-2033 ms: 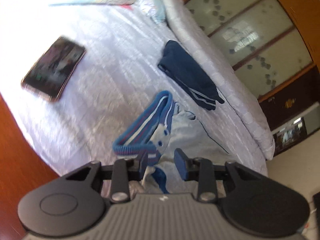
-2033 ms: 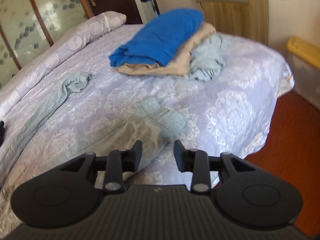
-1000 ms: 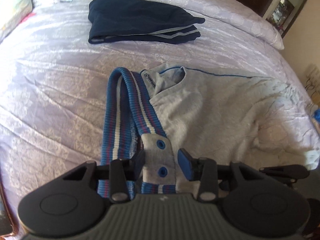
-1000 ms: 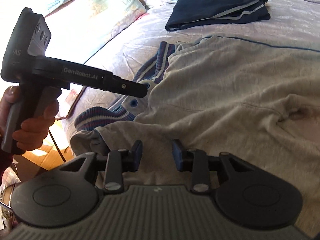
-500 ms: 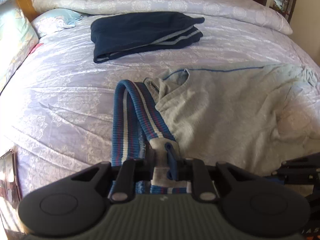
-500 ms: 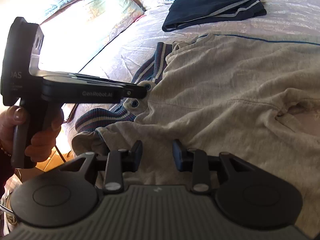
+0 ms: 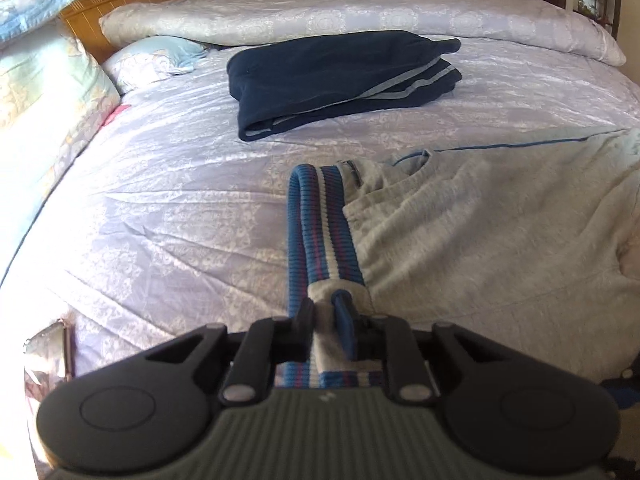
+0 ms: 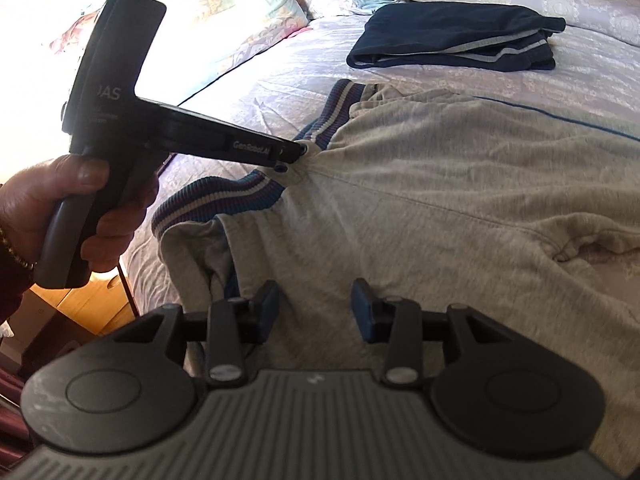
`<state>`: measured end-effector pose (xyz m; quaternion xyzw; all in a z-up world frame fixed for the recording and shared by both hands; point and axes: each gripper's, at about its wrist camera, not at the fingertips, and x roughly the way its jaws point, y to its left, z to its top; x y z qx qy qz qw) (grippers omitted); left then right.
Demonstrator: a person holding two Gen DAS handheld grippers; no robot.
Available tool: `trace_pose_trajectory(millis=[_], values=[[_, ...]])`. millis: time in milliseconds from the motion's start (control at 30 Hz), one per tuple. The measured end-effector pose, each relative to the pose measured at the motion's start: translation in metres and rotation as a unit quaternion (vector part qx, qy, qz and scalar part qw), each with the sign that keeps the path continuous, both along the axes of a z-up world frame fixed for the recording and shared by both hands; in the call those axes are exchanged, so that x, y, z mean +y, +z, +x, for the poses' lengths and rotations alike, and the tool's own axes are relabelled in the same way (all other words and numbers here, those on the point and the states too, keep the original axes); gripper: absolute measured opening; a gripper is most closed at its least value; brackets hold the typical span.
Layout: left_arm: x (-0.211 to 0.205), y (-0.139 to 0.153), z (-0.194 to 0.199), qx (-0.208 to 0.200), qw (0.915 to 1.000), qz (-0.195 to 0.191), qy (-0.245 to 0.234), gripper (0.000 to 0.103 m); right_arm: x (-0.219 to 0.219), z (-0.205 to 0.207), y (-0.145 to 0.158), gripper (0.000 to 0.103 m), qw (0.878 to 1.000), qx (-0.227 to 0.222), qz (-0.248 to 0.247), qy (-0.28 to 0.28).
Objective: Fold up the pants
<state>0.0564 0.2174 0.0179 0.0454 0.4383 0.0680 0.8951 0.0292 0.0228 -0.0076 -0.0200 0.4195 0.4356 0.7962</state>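
- The gray pants (image 7: 480,240) lie spread out on the bed (image 7: 180,208). They fill the near right part of the left wrist view.
- The pants have a striped waistband (image 7: 320,232) in blue, white and pink. It runs from the near middle toward the far side.
- The left gripper (image 7: 325,322) has the gray tab of the waistband between its two fingers. Both fingers touch the cloth. The jaws are only a little way apart and are opening a bit.
- In the right wrist view, the left gripper (image 8: 294,156) pinches the waistband (image 8: 224,204) and the cloth bunches up at its tip.
- A hand (image 8: 60,216) holds the handle of the left gripper on the left side of that view.
- The right gripper (image 8: 315,308) is over the near edge of the gray pants (image 8: 460,200). Its jaws stand about half open and are opening. The cloth lies below the gap, and the pads do not press on it.
- A folded pair of dark blue pants (image 7: 340,80) with pale stripes lies on the far side of the bed, well apart from the gray pants.
- Pillows (image 7: 44,92) sit on the far left of the bed.
- A rolled pale quilt (image 7: 360,12) runs along the far edge of the bed.
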Motion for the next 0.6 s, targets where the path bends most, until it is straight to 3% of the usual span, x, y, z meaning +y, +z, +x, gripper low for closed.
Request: trace_pose_trajectory(millis=[67,100,167,467,600], values=[[0.000,0.003,-0.002,-0.001,0.9997,0.015,0.018,0.042,0.001,-0.001,0.002,0.047,1.000,0.001,-0.001,-0.001],[0.002,0.006,-0.004,0.000,0.9996,0.012,0.025,0.044,0.002,-0.002,0.003,0.048,1.000,0.002,-0.001,-0.005],[0.008,0.011,-0.011,-0.001,0.9994,-0.007,0.033,0.044,0.002,-0.007,0.007,0.050,1.000,-0.005,0.002,-0.010],[0.032,0.024,-0.057,-0.004,0.9966,-0.013,0.081,0.044,0.010,-0.041,0.028,0.055,0.997,-0.069,0.014,0.025],[0.040,0.035,-0.081,-0.024,0.9942,-0.062,0.085,0.048,0.014,-0.052,0.028,0.055,0.996,-0.081,0.007,0.042]])
